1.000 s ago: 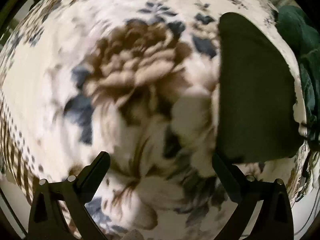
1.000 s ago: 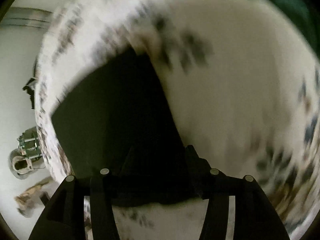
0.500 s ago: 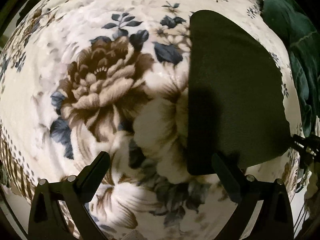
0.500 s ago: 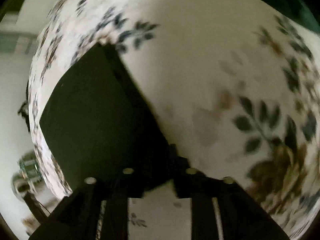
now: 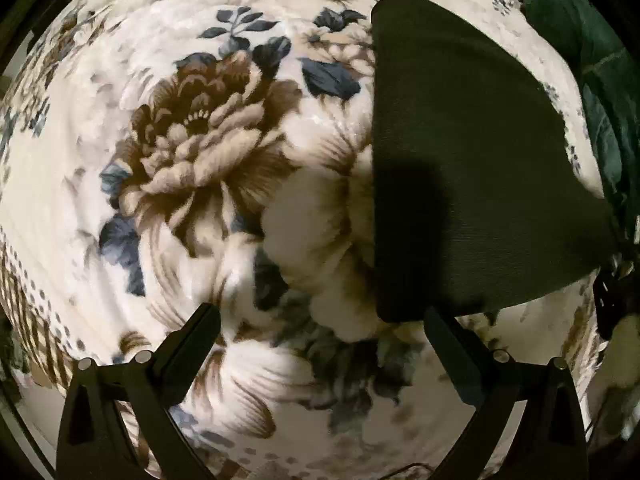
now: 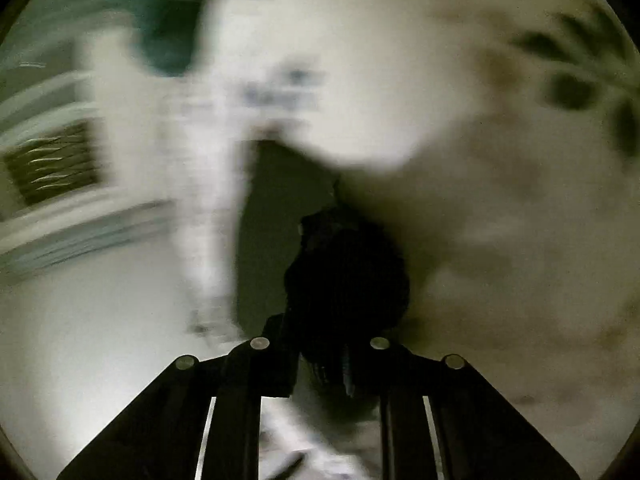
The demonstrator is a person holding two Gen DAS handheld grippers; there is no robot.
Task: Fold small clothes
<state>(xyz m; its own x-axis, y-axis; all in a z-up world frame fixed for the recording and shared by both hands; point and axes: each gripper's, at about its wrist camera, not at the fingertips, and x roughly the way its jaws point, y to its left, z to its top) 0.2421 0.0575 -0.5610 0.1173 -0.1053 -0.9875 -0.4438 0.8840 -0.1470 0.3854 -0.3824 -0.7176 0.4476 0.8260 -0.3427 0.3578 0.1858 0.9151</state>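
A small dark olive cloth (image 5: 460,160) lies flat on a floral blanket (image 5: 200,140). My left gripper (image 5: 320,314) hangs open above the blanket and points straight down. It holds nothing, and its right finger (image 5: 452,352) is just over the cloth's near left corner. In the blurred right wrist view my right gripper (image 6: 332,320) is closing. A bunched corner of the dark cloth (image 6: 348,272) sits pinched between its fingers, and the rest of the cloth (image 6: 276,208) stretches away beyond.
A dark green garment (image 5: 600,60) lies crumpled past the blanket's right side and shows again as a green garment (image 6: 168,40) at the top of the right wrist view. Pale floor and a slatted grille (image 6: 52,168) show beyond the blanket's edge (image 6: 208,200).
The right gripper has swung from looking down on the cloth to nearly level, and its jaws have closed on the cloth's corner, bunching it. The left gripper has drifted slightly and stayed open.
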